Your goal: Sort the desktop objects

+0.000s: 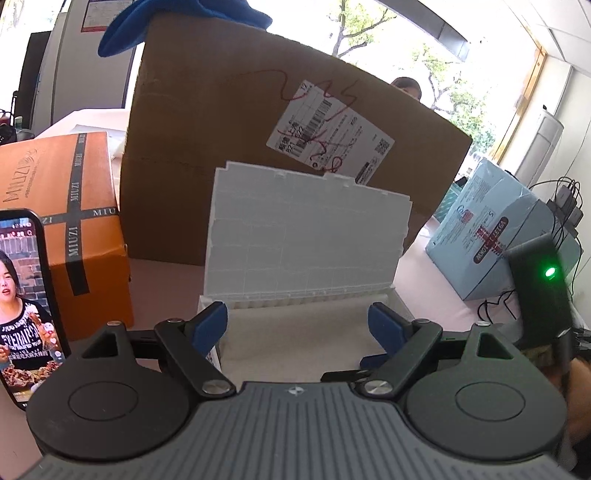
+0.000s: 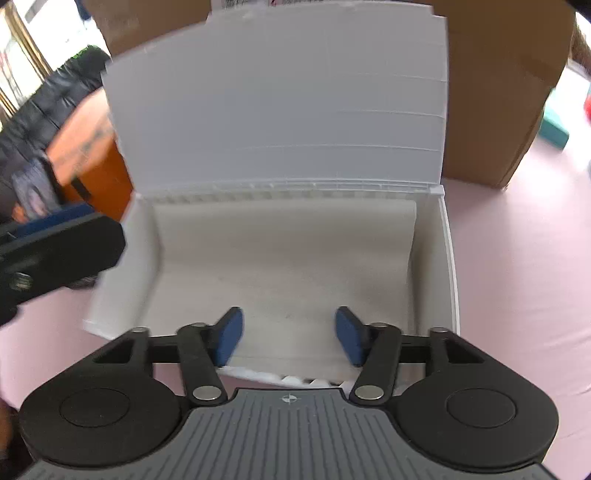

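The jaws of the left gripper [image 1: 298, 328] are spread wide with nothing held between the blue pads [image 1: 209, 326], and they are poised at the near-left edge of the open white storage box [image 1: 400, 301]. The jaws of the right gripper [image 2: 290, 338] are likewise spread and empty, positioned over the front rim of the same box, its pale liner [image 2: 284, 254] being seen bare between the pads. The box is set on the pink desk [image 2: 517, 277], with its ribbed lid [image 1: 306, 229] raised upright and leaned back against a large brown cardboard carton [image 1: 221, 122]. In the right wrist view, part of the left gripper is seen at the box's left side, blurred. A shipping label [image 1: 330, 134] scrawled over with red marker is carried on the carton's front, and a blue cloth [image 1: 177, 22] is draped over its top corner. To the left of the carton an orange box [image 1: 85, 206] banded with black tape is placed, and nearer the camera a phone [image 1: 26, 306] with a lit screen is propped upright. To the right a light blue package [image 1: 491, 229] is seen on the desk, with black cables [image 1: 565, 206] beyond it.
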Demonstrator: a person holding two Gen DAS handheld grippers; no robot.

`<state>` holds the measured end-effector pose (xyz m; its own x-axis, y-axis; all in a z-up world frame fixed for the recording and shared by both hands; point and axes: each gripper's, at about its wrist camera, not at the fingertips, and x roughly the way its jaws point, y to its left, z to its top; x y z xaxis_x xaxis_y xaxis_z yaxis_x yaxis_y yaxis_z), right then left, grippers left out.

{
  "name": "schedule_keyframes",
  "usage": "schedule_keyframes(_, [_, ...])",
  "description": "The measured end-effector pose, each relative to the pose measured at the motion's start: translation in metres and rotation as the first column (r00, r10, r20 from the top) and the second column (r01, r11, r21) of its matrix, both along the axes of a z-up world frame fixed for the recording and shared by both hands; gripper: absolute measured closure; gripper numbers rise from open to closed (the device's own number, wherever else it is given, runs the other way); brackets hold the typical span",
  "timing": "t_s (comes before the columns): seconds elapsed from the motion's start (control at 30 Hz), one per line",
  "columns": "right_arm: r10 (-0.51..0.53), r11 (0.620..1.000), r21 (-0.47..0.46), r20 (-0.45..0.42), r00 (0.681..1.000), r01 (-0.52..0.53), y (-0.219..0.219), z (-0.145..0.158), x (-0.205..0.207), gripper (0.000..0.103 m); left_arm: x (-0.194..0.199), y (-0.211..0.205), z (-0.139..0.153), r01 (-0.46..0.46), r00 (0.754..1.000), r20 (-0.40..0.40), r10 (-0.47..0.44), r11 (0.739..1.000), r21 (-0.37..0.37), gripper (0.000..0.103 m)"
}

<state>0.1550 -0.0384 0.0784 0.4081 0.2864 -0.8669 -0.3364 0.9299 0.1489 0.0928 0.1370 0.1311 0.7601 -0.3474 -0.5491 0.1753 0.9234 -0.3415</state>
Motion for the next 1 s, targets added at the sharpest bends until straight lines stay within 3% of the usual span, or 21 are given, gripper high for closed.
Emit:
schedule_keyframes(0.1, [-0.002, 1.000, 0.020, -0.005, 1.000, 0.002, 0.003, -0.007, 0.003, 0.034, 0.000, -0.004, -0.002, 0.005, 1.000, 0.002, -0.005, 1.000, 0.017, 0.021])
schedule_keyframes(0.2, [0.014, 1.000, 0.018, 0.011, 1.000, -0.014, 0.004, -0.013, -0.003, 0.033, 0.001, -0.006, -0.003, 0.004, 1.000, 0.005, -0.004, 1.000, 0.031, 0.020])
schedule_keyframes(0.3, [0.022, 0.996, 0.081, 0.037, 0.999, -0.025, -0.005, -0.002, -0.007, 0.033, 0.003, -0.003, -0.005, -0.023, 1.000, 0.014, 0.023, 0.999, 0.039, 0.020])
schedule_keyframes(0.43, [0.023, 0.989, 0.144, 0.158, 0.987, -0.046, -0.021, 0.022, -0.020, 0.029, 0.002, 0.005, -0.002, -0.063, 0.996, 0.068, 0.061, 0.997, 0.032, 0.018])
schedule_keyframes(0.53, [-0.014, 0.978, 0.202, 0.292, 0.956, -0.047, -0.036, 0.042, -0.031, 0.028, 0.001, 0.015, -0.001, -0.109, 0.989, 0.098, 0.108, 0.994, 0.000, 0.017])
schedule_keyframes(0.67, [-0.154, 0.957, 0.289, 0.453, 0.878, 0.019, -0.048, 0.049, -0.034, 0.028, 0.006, 0.028, -0.005, -0.174, 0.978, 0.108, 0.181, 0.982, -0.068, 0.017])
schedule_keyframes(0.77, [-0.220, 0.943, 0.330, 0.492, 0.842, 0.054, -0.067, 0.044, -0.029, 0.029, 0.011, 0.032, -0.011, -0.192, 0.973, 0.110, 0.202, 0.977, -0.095, 0.021])
schedule_keyframes(0.93, [-0.253, 0.924, 0.379, 0.507, 0.824, 0.051, -0.096, 0.027, -0.016, 0.046, 0.015, 0.032, -0.015, -0.191, 0.969, 0.144, 0.199, 0.979, -0.069, 0.031])
schedule_keyframes(1.0, [-0.261, 0.912, 0.408, 0.510, 0.819, 0.037, -0.087, 0.011, -0.007, 0.047, 0.017, 0.032, -0.018, -0.188, 0.969, 0.153, 0.196, 0.980, -0.065, 0.042])
